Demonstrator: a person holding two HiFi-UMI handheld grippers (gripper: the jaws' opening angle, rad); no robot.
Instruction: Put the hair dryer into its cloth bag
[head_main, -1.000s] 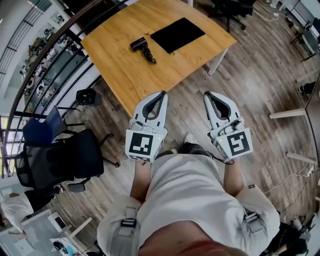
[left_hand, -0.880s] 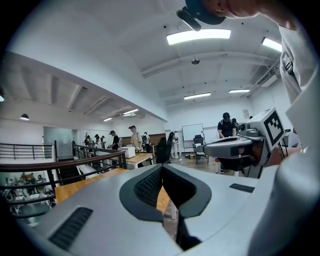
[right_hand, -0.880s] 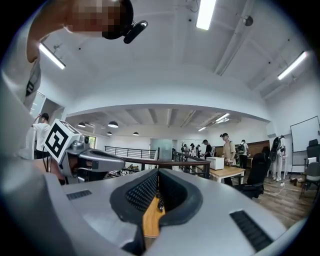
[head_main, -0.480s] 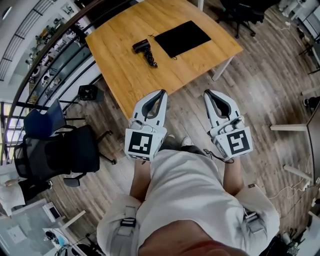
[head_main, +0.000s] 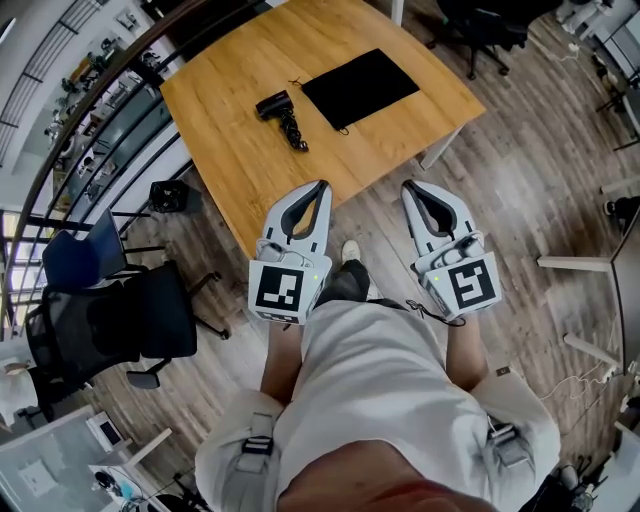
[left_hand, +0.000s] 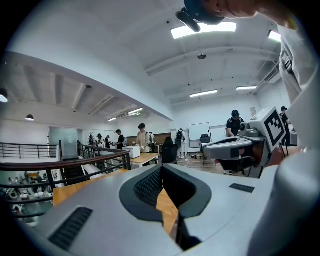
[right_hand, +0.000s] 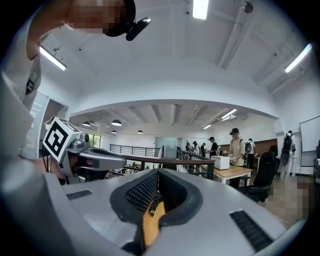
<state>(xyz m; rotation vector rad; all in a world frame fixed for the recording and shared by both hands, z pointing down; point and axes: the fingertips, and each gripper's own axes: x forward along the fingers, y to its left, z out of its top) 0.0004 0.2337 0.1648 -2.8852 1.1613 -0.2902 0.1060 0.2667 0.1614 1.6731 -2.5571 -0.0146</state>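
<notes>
Head view looks steeply down from above the person, tabletop far off at 12 o'clock. Both gripper views face level, close along their jaws, sharing that tabletop ahead.

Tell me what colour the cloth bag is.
The cloth bag is plain black, clearest in the head view.

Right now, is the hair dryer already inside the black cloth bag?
No, the hair dryer lies on the table beside the flat black cloth bag, outside it.

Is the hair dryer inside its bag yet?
Not yet. The hair dryer lies on the table beside the flat black bag, apart from it.
</notes>
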